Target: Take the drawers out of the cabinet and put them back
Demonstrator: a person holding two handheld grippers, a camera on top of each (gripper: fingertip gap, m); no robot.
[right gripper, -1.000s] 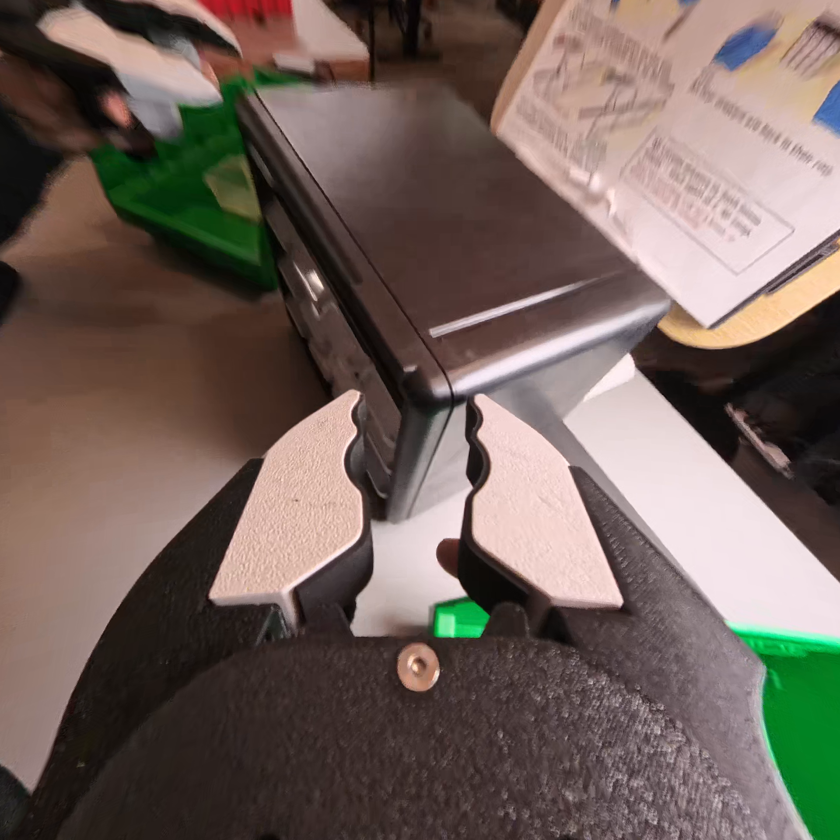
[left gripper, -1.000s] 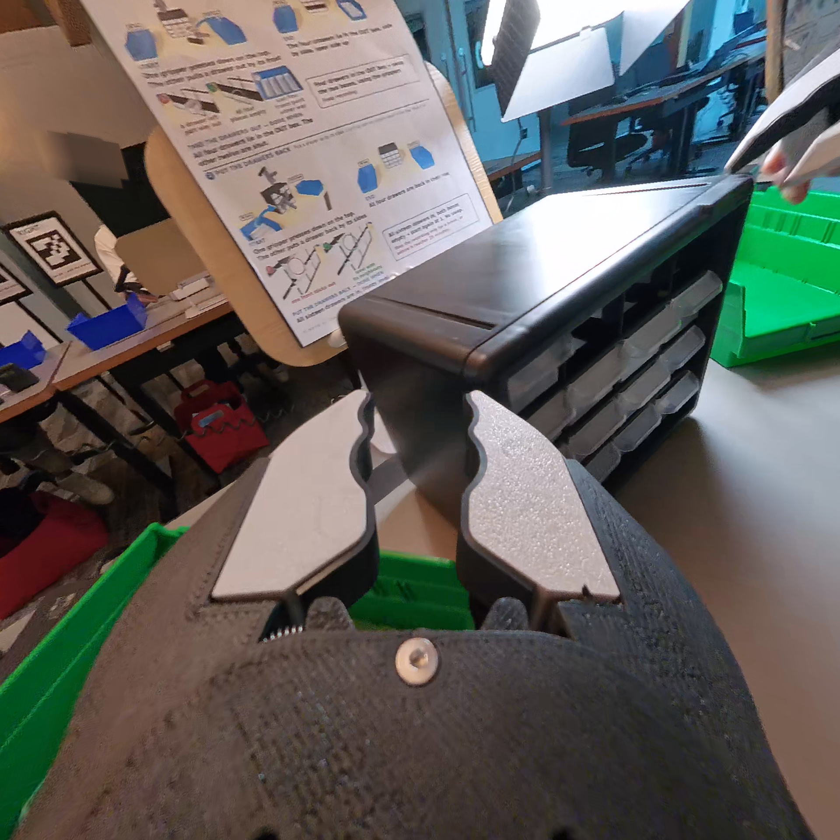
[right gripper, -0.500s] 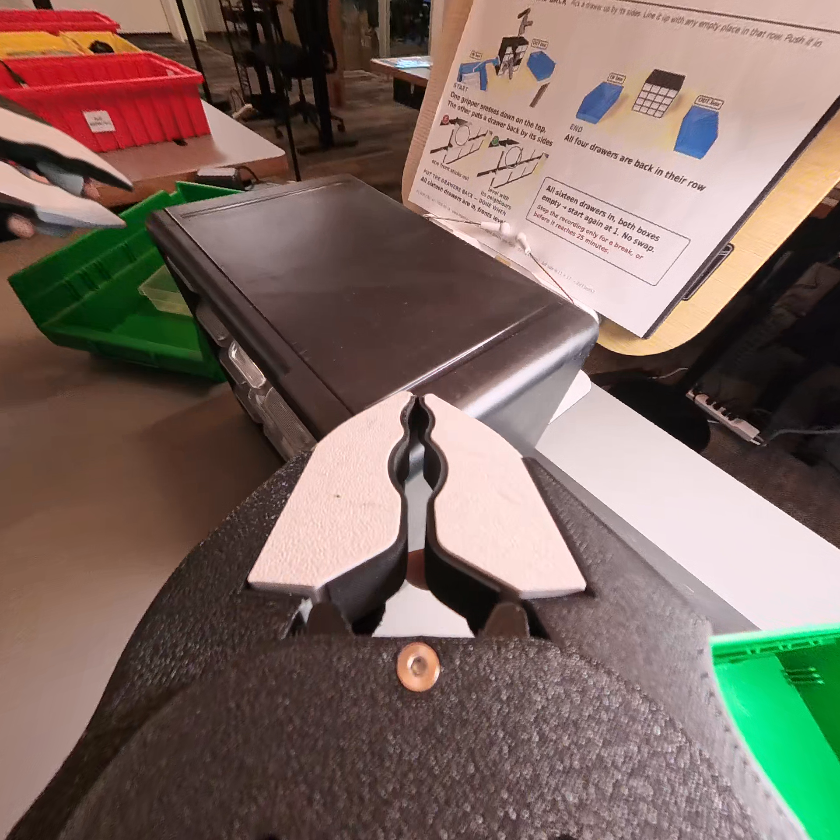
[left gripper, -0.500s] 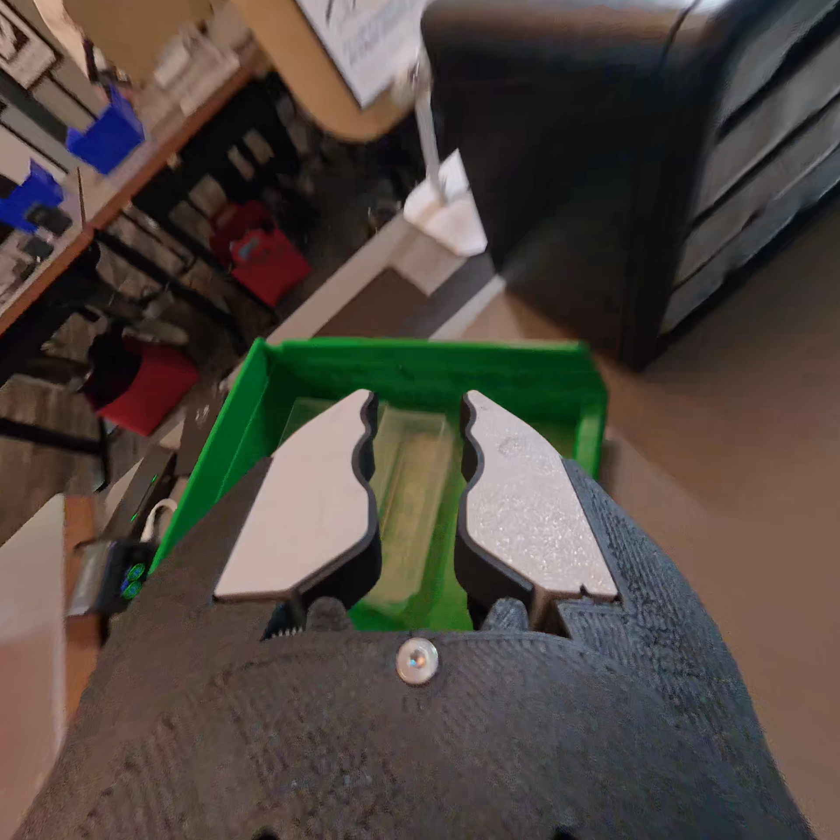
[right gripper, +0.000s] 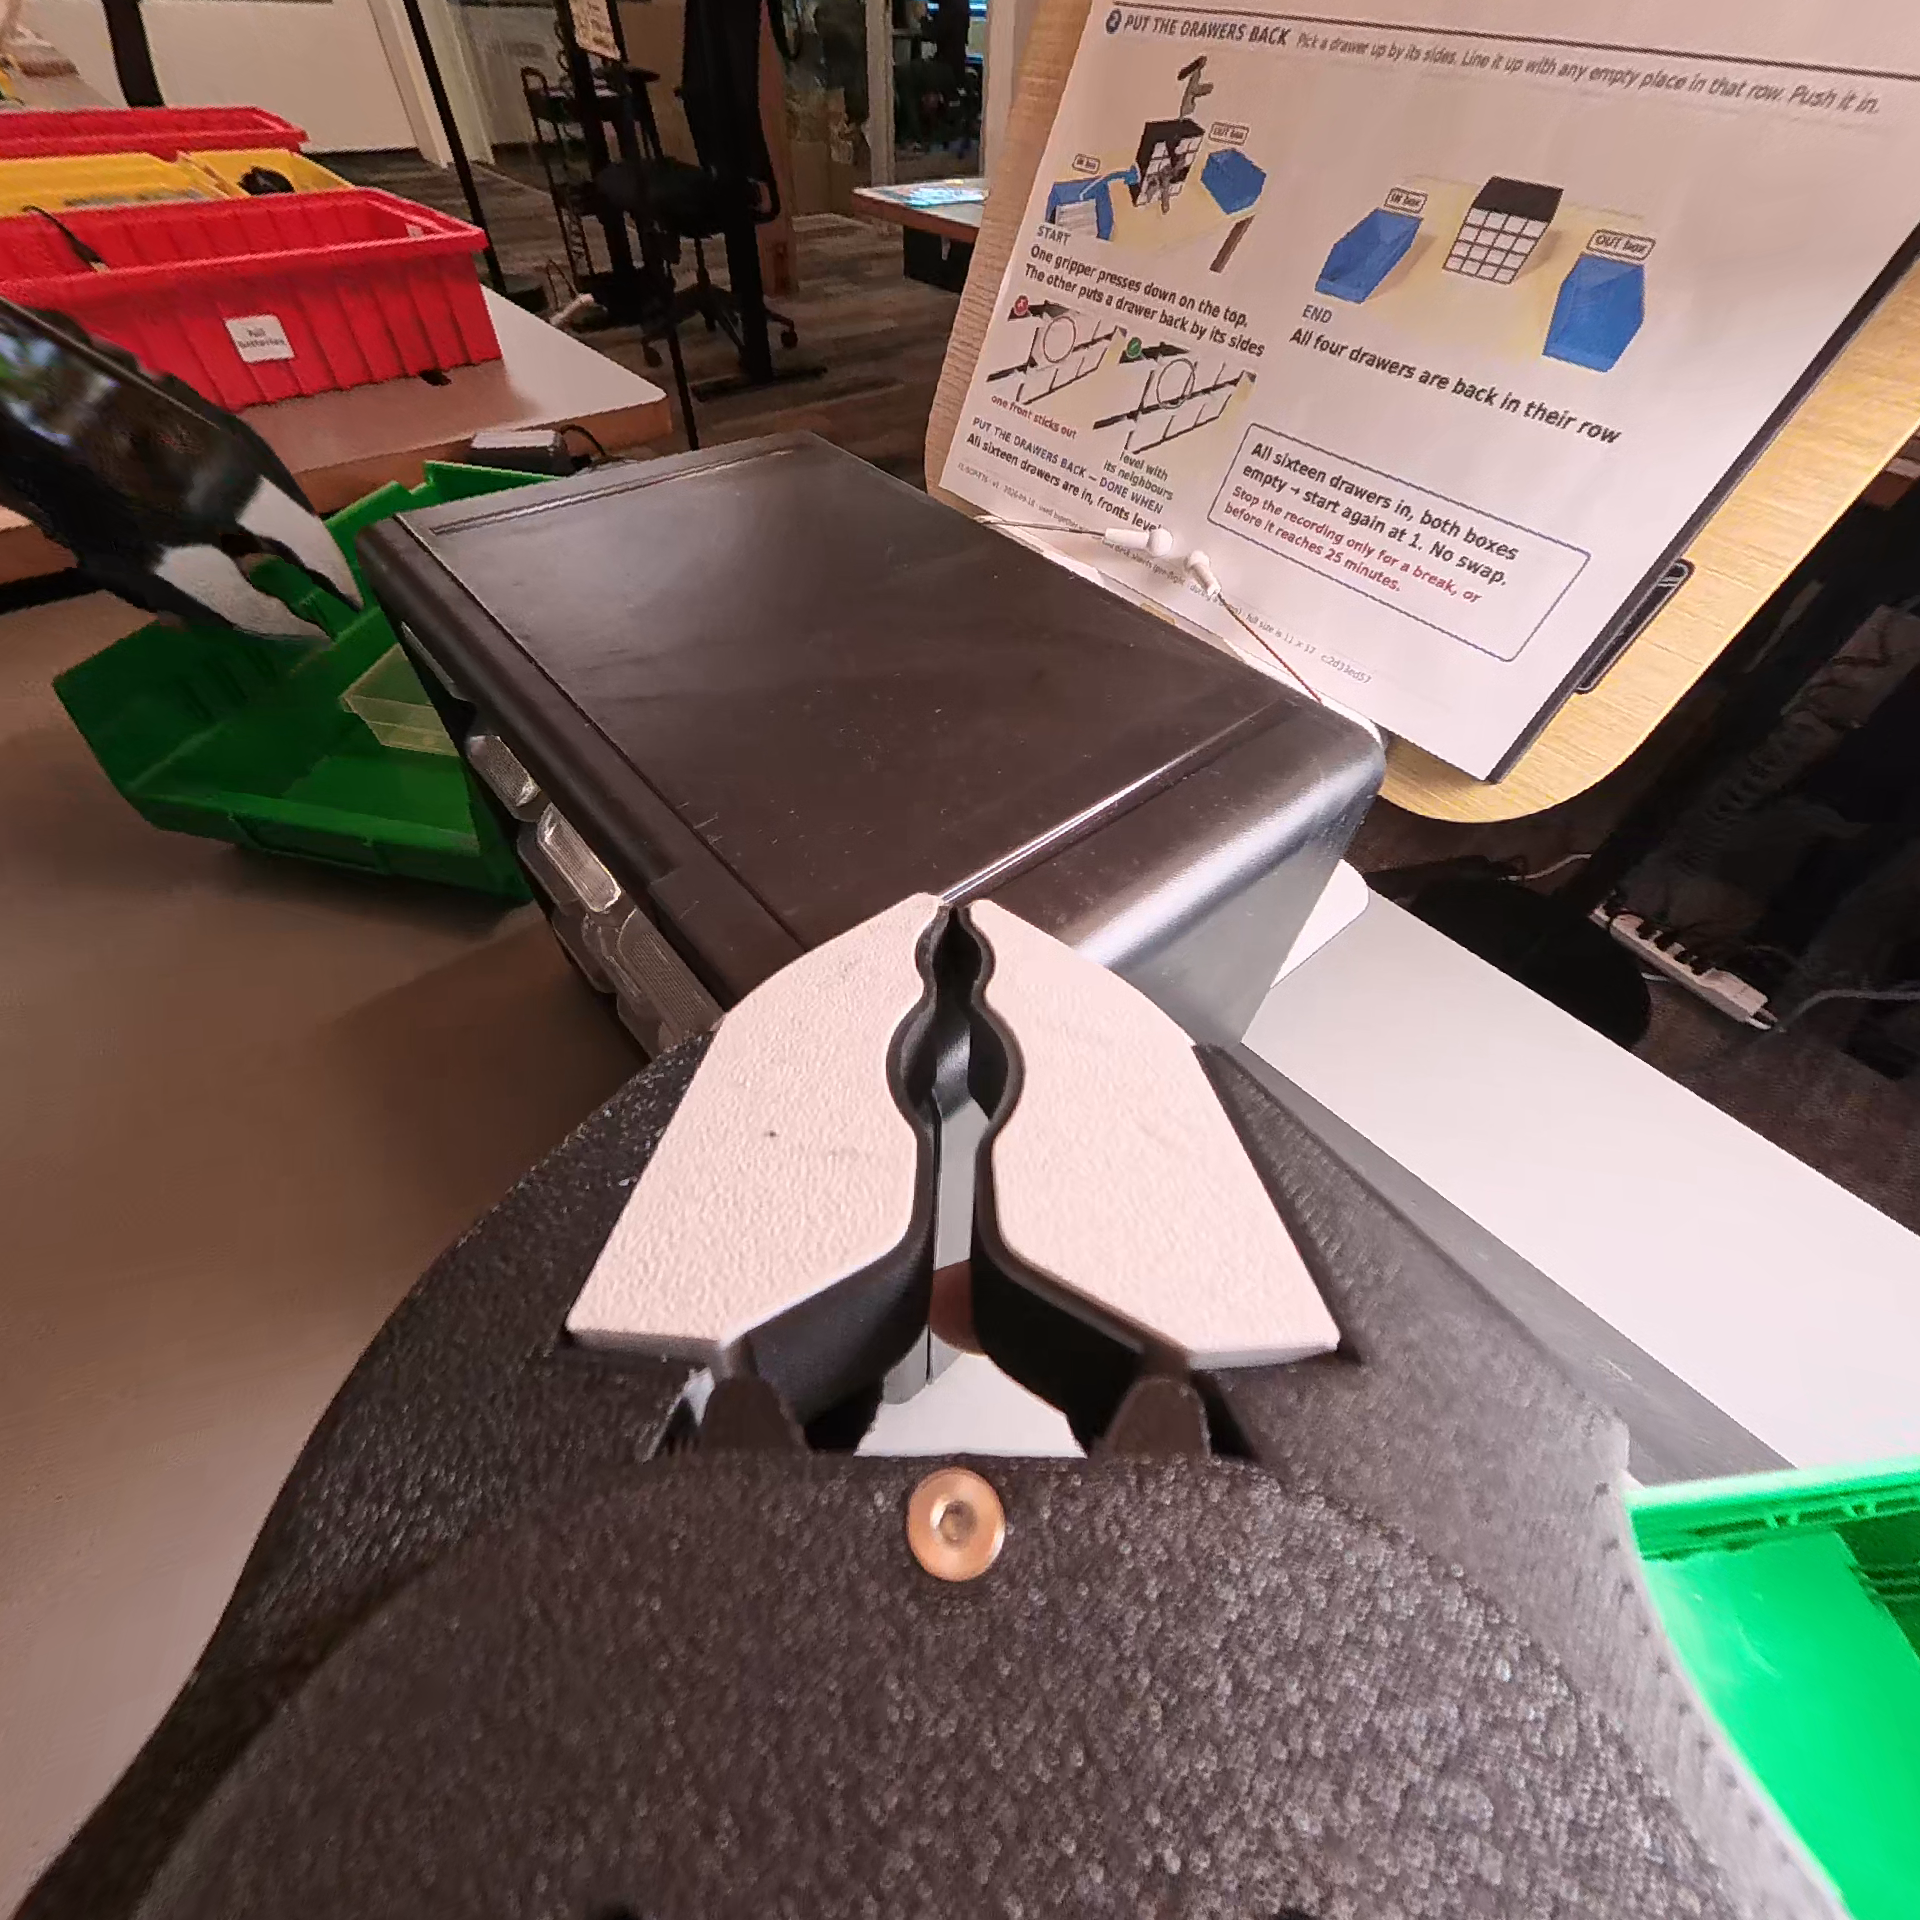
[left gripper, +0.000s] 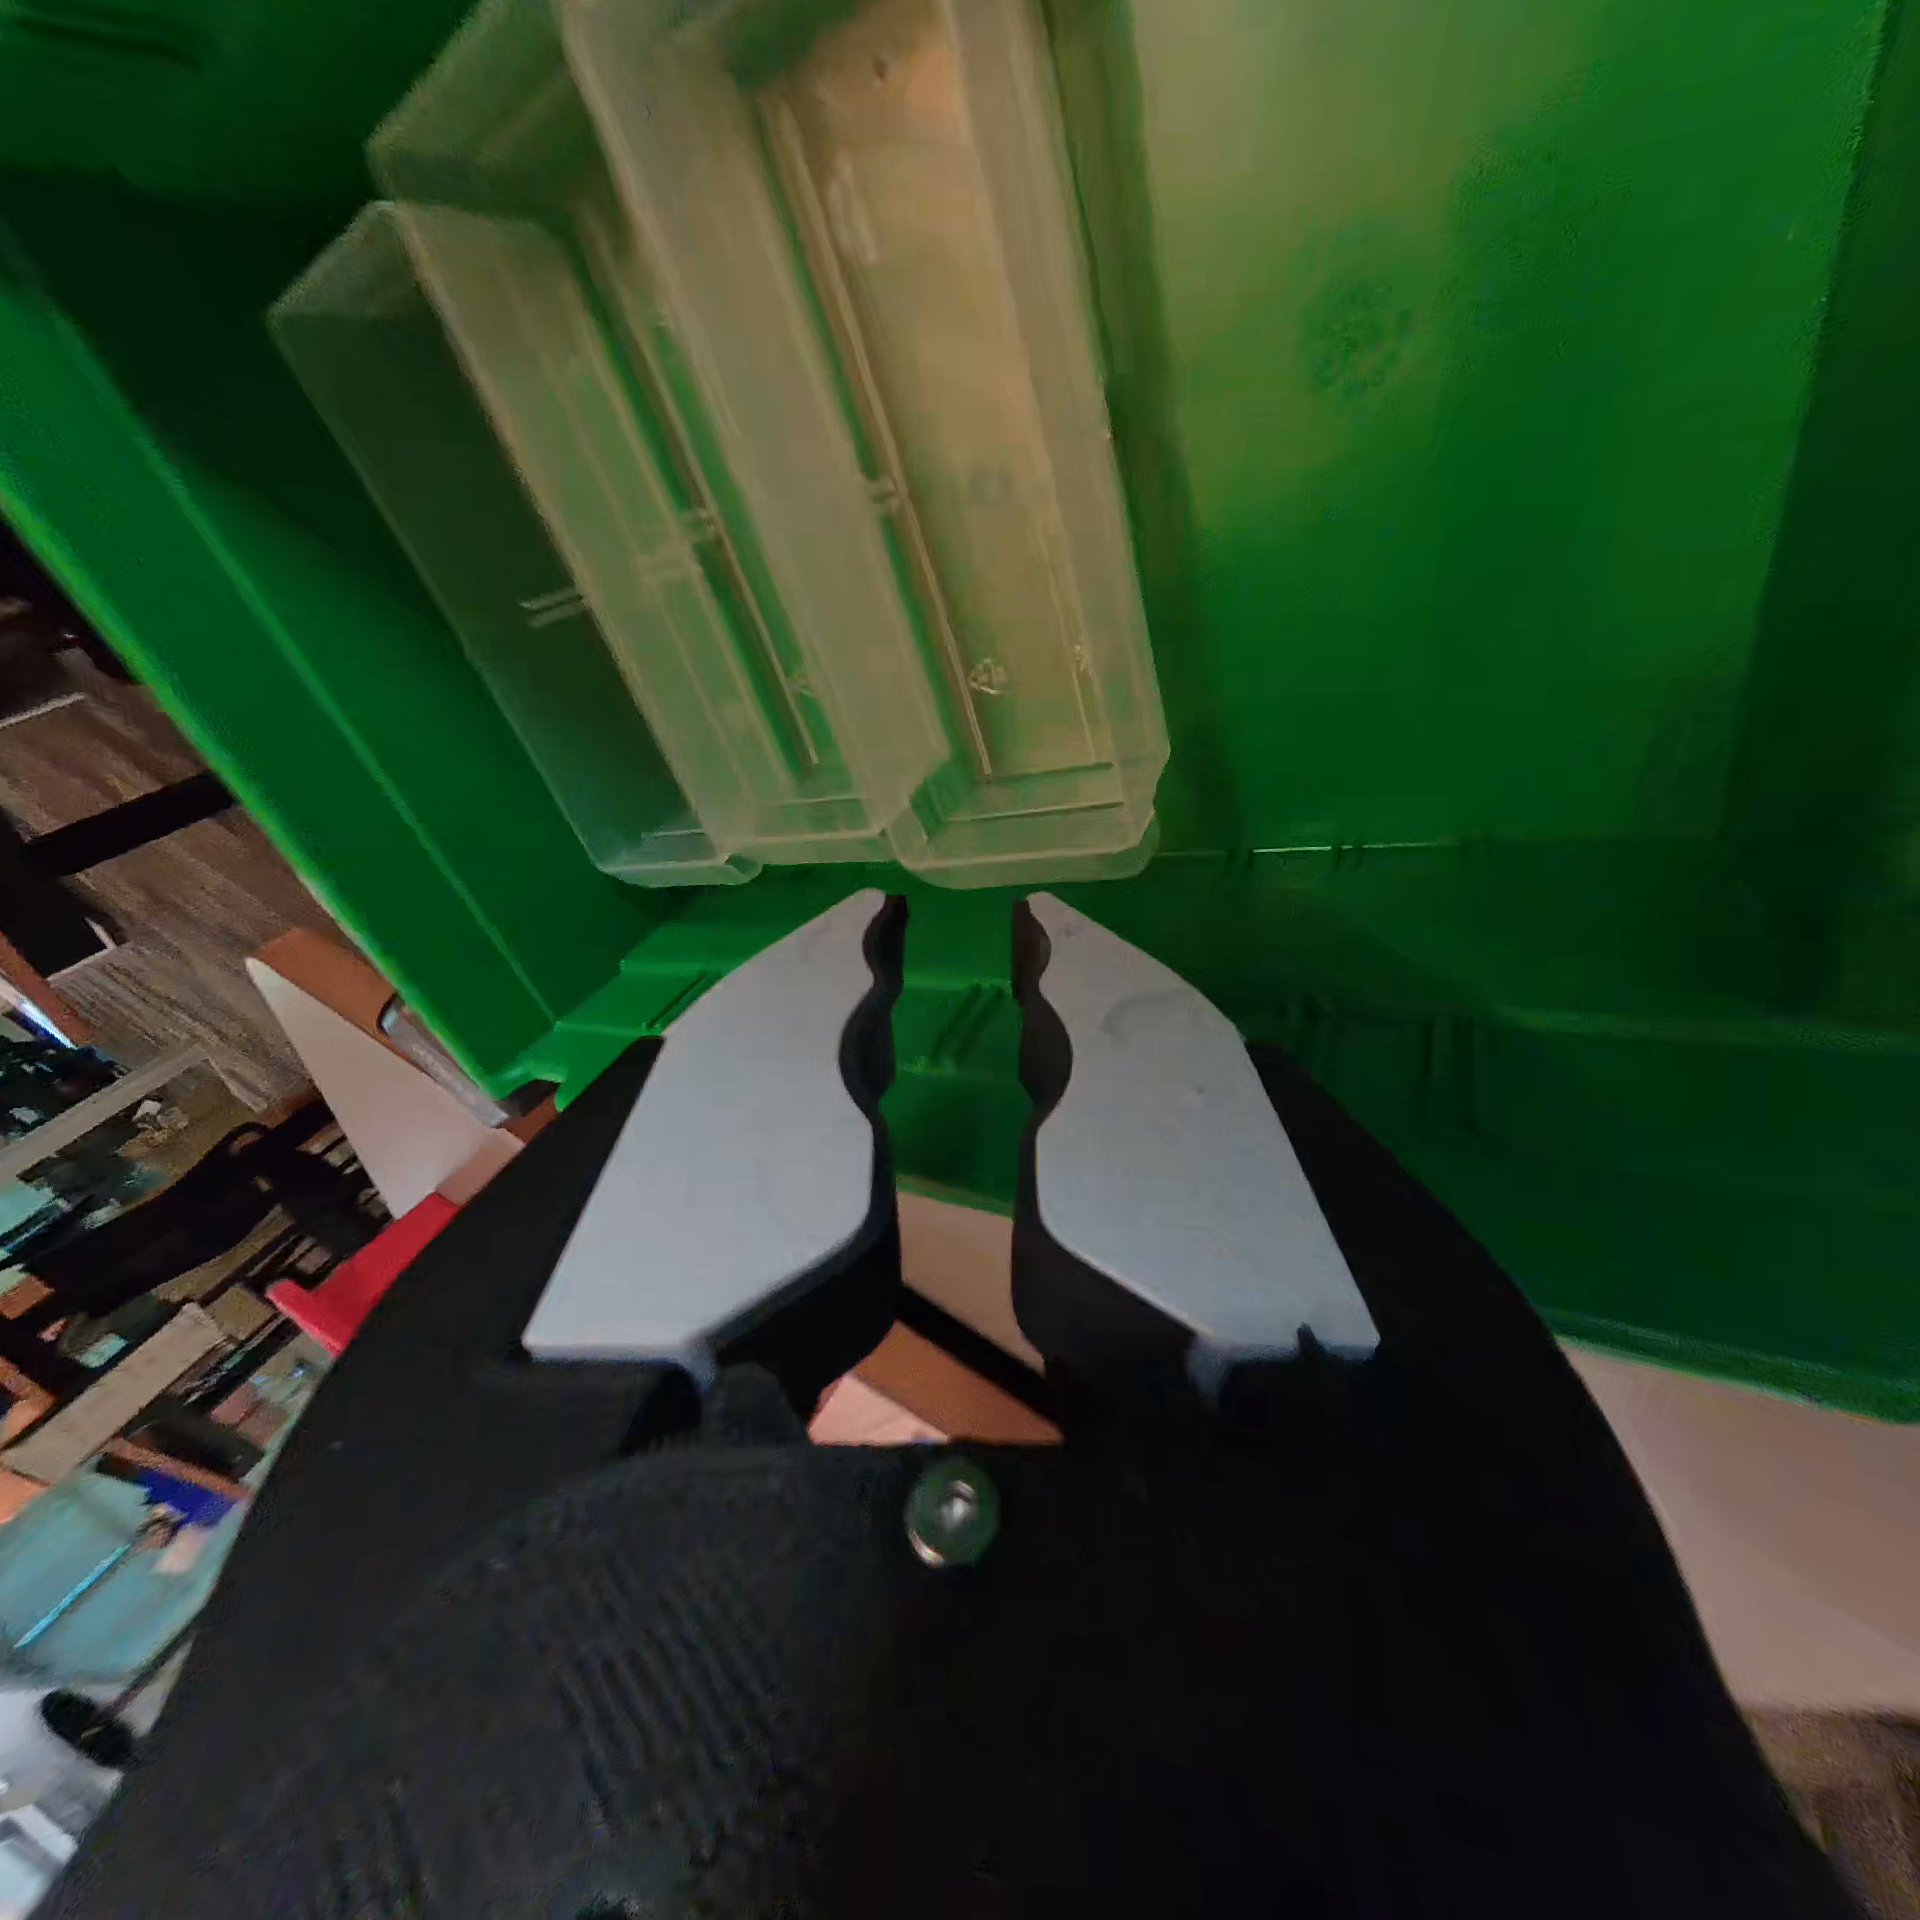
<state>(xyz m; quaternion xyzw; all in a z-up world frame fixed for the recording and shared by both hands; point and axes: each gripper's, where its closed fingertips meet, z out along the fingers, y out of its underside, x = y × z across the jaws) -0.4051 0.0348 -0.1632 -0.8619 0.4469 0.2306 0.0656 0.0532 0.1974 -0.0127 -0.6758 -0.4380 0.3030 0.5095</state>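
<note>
Left gripper [left gripper: 958, 906] fingers apart, empty, tips just short of the near ends of clear drawers [left gripper: 790, 499] lying side by side in the green bin [left gripper: 1455, 520]. Right gripper [right gripper: 954, 914] fingers closed together, nothing between them, at the near top corner of the black cabinet [right gripper: 831, 665]. That bin sits left of the cabinet; instruction sheet [right gripper: 1455, 343] behind.
</note>
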